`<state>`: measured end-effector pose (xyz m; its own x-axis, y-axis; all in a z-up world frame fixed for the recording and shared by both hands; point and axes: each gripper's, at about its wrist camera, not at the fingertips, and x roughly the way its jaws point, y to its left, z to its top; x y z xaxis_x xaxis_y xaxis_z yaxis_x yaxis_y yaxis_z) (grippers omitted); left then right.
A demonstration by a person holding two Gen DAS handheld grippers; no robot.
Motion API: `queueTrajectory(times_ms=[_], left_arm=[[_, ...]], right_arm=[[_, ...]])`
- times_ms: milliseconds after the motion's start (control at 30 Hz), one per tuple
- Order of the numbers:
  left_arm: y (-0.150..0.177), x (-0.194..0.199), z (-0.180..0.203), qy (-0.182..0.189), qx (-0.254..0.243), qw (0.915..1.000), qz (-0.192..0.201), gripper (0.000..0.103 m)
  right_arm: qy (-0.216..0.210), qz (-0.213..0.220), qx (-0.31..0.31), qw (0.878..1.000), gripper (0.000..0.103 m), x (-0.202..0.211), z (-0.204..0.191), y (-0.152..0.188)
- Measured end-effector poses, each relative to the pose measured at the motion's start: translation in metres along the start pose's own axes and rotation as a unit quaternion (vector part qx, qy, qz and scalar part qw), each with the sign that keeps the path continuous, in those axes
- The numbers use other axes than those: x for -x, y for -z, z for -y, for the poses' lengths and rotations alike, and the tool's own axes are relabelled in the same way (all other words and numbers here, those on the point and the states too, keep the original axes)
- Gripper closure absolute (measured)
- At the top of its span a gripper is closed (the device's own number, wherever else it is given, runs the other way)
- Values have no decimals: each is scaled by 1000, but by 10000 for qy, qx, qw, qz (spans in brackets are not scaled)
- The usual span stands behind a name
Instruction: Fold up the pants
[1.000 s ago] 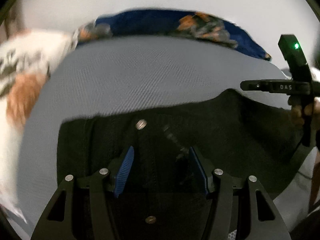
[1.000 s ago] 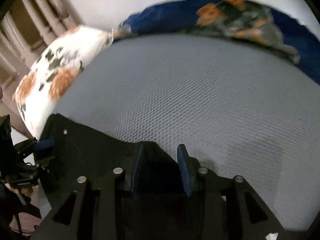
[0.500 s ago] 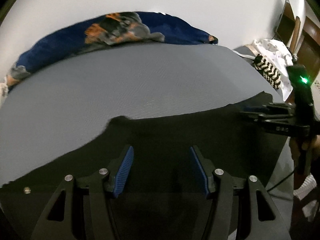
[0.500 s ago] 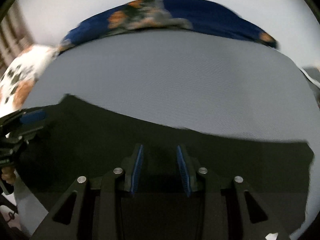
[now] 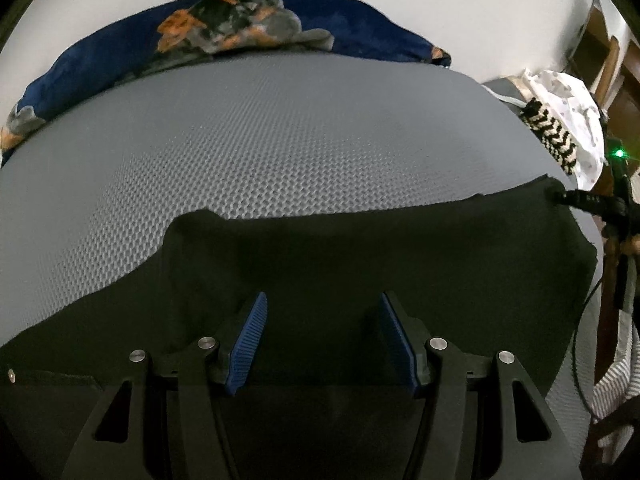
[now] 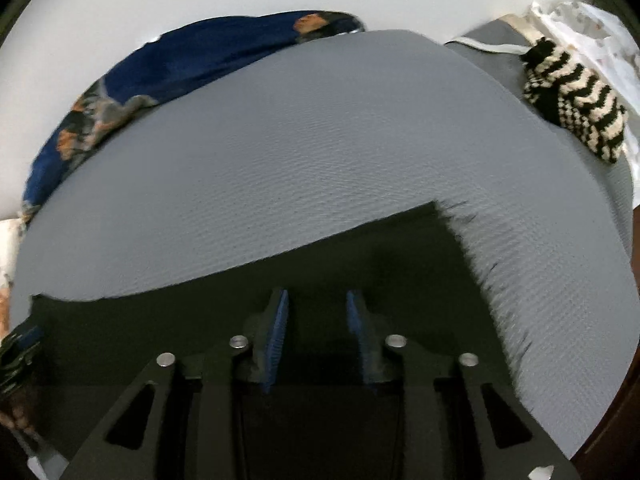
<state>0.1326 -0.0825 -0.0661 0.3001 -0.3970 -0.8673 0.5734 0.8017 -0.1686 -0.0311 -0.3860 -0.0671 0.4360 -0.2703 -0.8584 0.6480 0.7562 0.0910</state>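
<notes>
The black pants (image 5: 360, 256) lie spread flat along the near side of the grey textured bed surface (image 5: 280, 136). My left gripper (image 5: 322, 334) is open just above the pants, nothing between its blue pads. My right gripper (image 6: 316, 330) hovers over the pants (image 6: 320, 264) near their right end, its pads apart and nothing visibly pinched. The right gripper also shows at the far right of the left wrist view (image 5: 580, 200), at the pants' top right corner. The left gripper shows at the left edge of the right wrist view (image 6: 16, 348).
A navy blanket with orange print (image 5: 224, 32) lies along the far edge by the white wall. A black-and-cream striped knit item (image 6: 576, 100) and white printed cloth (image 5: 568, 104) sit at the right. Wooden furniture (image 5: 616, 64) stands beyond.
Both views have swung to the right along the pants. The waist button and white patterned pillow left the view; the striped knit item came in. The pants now lie flatter and more spread.
</notes>
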Motion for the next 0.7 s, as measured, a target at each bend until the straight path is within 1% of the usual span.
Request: queueTrajectory(times_ms=[100,133,200,233,267,400,467,500,567,600,633,700], left_arm=[[3,-2,-1,-39,18,10000,-34,44],[3,-2,0,-39,26,10000,-27,44],[2,0,0,-17,60,10000,-6,44],[1,1,0,15,89,10000,25,44],[1,3,0,69,105,9999,62,44],[-4,3,0,93,102,9998,149,44],[-8,-1,0,109,97,9998,153,44],[-11,-2,1,61,87,9997,206,44],[-17,-6,-2,-75,92,9996,254,44],[-20,-10,-5,-106,143,9996,222,44],[-22,-14,-10,-88,244,9995,165,44],[-25,-17,-15,-48,281,9994,202,44]], right_arm=[[76,49,21,10000,85,-3,1,-7],[80,46,28,10000,84,-4,3,-10],[166,78,13,9998,78,-4,5,-13],[204,88,-13,9998,73,-2,7,-13],[229,108,-63,9997,71,2,9,-13],[248,359,-235,9988,69,16,17,-11],[248,376,-240,9987,69,13,17,-12],[257,359,-205,9988,69,9,16,-13],[461,302,-130,9984,66,-1,16,-12],[524,331,-125,9980,63,-4,19,-12],[557,370,-164,9976,56,-5,22,-12],[645,346,-137,9972,54,-7,27,-12]])
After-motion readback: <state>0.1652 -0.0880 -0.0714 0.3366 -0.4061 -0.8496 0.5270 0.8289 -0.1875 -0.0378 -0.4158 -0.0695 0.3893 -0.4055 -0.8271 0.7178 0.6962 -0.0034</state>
